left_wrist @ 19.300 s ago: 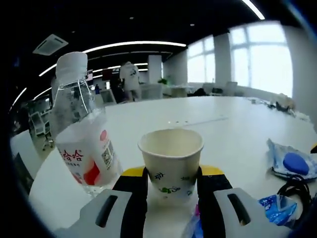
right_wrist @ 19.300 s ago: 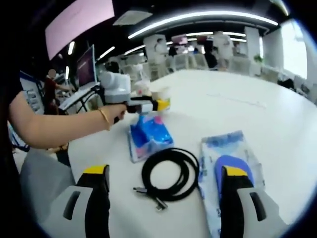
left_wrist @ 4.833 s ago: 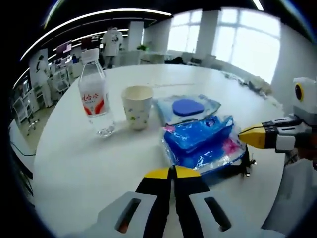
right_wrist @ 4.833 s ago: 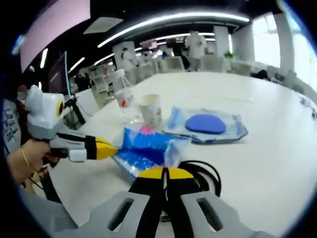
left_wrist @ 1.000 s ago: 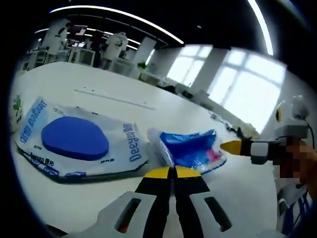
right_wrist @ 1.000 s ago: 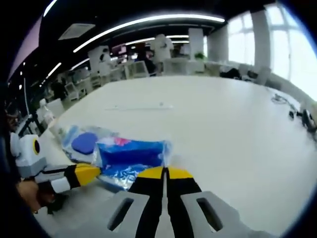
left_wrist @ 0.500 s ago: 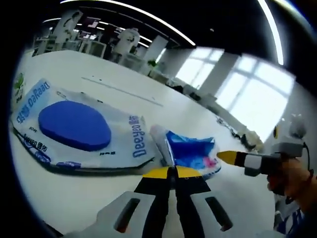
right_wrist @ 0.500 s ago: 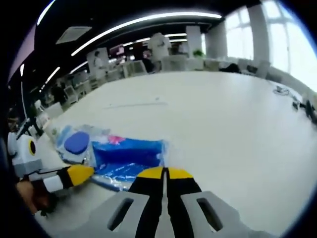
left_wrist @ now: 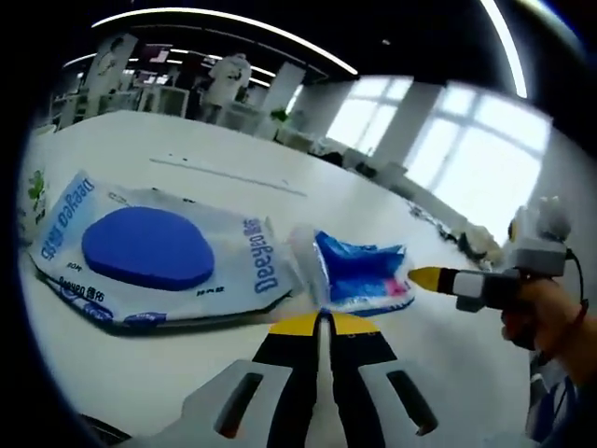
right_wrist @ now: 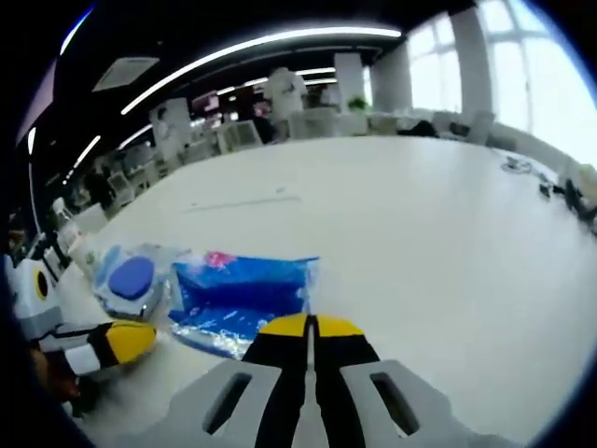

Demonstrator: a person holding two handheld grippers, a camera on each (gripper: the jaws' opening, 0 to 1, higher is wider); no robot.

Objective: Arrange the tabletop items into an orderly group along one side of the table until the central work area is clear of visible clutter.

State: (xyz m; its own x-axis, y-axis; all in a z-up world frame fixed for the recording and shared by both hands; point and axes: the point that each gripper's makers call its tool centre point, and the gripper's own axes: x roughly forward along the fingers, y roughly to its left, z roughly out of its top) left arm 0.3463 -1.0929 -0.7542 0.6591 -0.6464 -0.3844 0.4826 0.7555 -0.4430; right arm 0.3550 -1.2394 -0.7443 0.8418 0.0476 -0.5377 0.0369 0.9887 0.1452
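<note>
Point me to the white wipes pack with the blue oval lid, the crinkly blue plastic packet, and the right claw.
White wipes pack with blue oval lid (left_wrist: 149, 247), left gripper view, on the lid.
Crinkly blue plastic packet (right_wrist: 238, 289), right gripper view, mid-face.
Right claw (left_wrist: 420, 278), left gripper view, yellow tip.

Ahead of the left gripper's closed jaws, the white wet-wipes pack (left_wrist: 149, 257) with the blue oval lid carries blue lettering that reads roughly "Deeyeo" at both ends, seen sideways, while the blue crinkled packet (left_wrist: 359, 273) just beyond the jaw tips shows no print clear enough to read
</note>
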